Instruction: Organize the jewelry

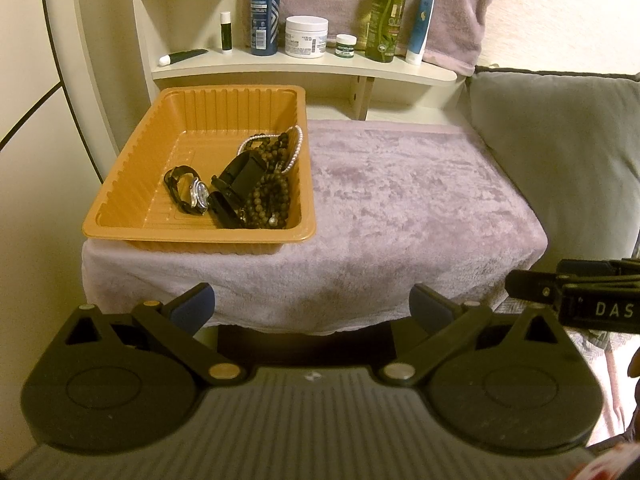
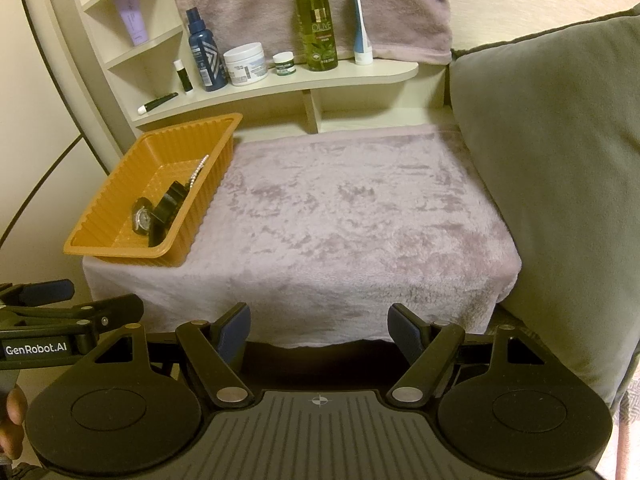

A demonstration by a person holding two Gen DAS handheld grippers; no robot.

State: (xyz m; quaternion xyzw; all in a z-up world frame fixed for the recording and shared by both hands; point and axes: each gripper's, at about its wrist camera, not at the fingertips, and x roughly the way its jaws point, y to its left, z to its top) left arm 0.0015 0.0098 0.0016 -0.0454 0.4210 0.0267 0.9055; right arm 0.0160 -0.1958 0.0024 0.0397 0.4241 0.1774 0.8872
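An orange ribbed plastic tray (image 1: 132, 184) (image 2: 112, 216) sits on the left part of a pale purple towel (image 1: 400, 208) (image 2: 340, 220). In it lie a silver-faced wristwatch (image 1: 196, 194) (image 2: 143, 216), a black watch (image 1: 236, 182) (image 2: 168, 204), a dark brown bead necklace (image 1: 274, 184) and a white pearl string (image 1: 298, 148) (image 2: 199, 172). My left gripper (image 1: 312, 304) hangs open in front of the towel's near edge, nothing between its fingers. My right gripper (image 2: 320, 328) is also open and empty, low before the towel's front edge.
A cream shelf (image 1: 304, 68) (image 2: 280, 84) behind holds bottles, jars and tubes, with a green spray bottle (image 2: 316, 24) tallest. A grey-green cushion (image 1: 560, 152) (image 2: 552, 160) borders the right side. A towel hangs behind the shelf. A person's fingers (image 2: 12, 424) show at the left edge.
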